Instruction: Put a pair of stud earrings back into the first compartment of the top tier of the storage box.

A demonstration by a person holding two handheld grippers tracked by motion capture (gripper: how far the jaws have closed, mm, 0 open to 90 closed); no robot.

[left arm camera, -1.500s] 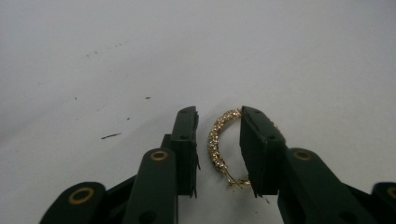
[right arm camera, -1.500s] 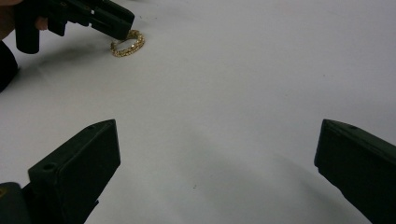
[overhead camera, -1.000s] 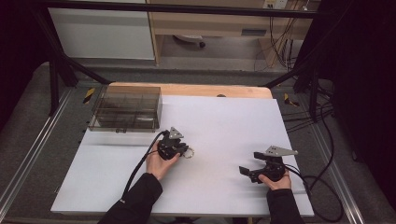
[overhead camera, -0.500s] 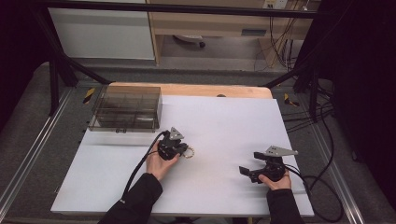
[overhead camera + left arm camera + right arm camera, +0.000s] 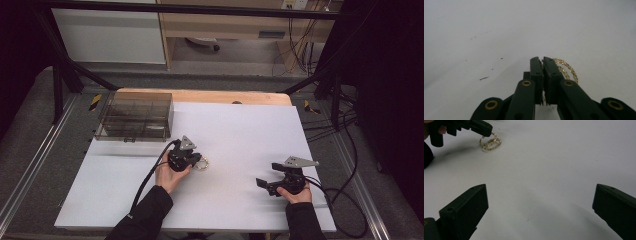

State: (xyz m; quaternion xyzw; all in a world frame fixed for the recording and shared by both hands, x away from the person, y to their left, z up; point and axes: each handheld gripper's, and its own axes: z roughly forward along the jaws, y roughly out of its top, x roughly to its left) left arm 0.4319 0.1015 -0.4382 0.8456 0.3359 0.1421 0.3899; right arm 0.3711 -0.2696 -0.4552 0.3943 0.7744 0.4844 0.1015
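Starting at the bottom of the high view, two forearms in dark sleeves come in, each hand with a gripper. The right gripper (image 5: 267, 184) sits at the lower right of that frame, low over the white counter (image 5: 240, 125); its jaws stand wide apart with nothing between them, as the right gripper view shows clearly. A little farther up, near the centre of the high view, the left gripper (image 5: 196, 159) is held with its jaws pressed together on a pair of gold hoop earrings (image 5: 202, 163). In the left gripper view the hoops (image 5: 566, 68) come out on the right side of the closed jaws, and the grip seems to be on the thin wire only. In the right gripper view, at the upper left of the frame, the lower hoop (image 5: 490, 143) appears to rest on the counter while the other hangs from the jaw tip; whether they are lifted at all, I cannot tell.

I judge these hoops to be very light, thin and stiff, with a twisted surface that gives some hold, but easy to bend and easy to slip out sideways. The best place to take hold is across the wire of both hoops together, with gentle pressure.

Farthest away, at the upper left of the high view, a clear box with compartments (image 5: 135, 116) stands on the counter, well apart from the earrings.
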